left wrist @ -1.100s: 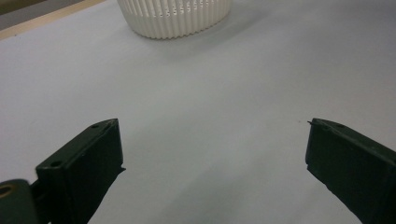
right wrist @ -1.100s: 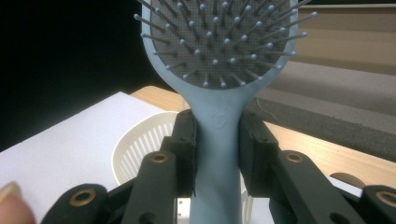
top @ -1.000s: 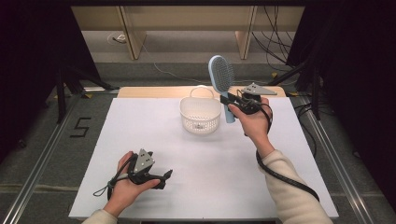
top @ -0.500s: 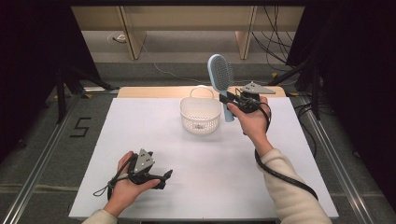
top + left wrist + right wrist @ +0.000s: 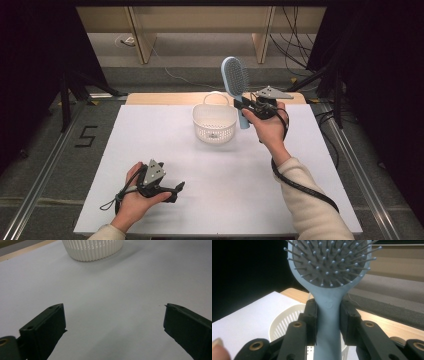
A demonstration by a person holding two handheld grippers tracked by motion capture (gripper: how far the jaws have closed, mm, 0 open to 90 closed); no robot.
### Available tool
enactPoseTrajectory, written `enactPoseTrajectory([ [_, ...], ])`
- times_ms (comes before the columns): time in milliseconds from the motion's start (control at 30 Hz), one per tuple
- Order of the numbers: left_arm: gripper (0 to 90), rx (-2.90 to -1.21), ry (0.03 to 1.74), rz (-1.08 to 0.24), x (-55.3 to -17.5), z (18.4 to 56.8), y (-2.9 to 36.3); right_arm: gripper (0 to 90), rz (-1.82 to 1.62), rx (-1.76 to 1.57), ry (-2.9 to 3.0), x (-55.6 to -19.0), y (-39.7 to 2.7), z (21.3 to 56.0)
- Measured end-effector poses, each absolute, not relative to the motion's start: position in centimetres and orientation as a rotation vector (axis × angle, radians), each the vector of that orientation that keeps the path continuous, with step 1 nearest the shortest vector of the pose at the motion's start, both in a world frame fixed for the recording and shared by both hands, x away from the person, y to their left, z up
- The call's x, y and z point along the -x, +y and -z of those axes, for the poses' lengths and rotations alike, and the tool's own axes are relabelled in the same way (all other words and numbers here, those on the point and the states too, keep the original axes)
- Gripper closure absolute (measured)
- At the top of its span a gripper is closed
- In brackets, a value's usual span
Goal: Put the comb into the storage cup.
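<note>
White table (image 5: 165,150): one hairbrush (image 5: 236,76), one basket (image 5: 215,122).

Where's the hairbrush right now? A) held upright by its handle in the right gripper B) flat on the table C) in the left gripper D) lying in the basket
A: the right gripper is clamped on the handle of the hairbrush, whose head points up, beside the basket; the left gripper is open with nothing between its jaws.
</note>
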State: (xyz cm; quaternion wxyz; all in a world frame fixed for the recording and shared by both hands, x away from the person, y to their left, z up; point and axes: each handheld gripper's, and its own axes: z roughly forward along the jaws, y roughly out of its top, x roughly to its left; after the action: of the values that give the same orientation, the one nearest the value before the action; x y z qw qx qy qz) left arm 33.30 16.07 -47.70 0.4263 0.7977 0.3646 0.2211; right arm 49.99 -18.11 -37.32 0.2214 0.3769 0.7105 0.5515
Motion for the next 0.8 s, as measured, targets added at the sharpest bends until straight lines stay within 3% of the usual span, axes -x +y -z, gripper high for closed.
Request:
enactPoseTrajectory([
  [800,3.5,-1.992,0.910,-0.551,-33.30,47.70,16.04,70.6,-1.508,-1.032,1.968,-50.53,-17.67,37.22],
])
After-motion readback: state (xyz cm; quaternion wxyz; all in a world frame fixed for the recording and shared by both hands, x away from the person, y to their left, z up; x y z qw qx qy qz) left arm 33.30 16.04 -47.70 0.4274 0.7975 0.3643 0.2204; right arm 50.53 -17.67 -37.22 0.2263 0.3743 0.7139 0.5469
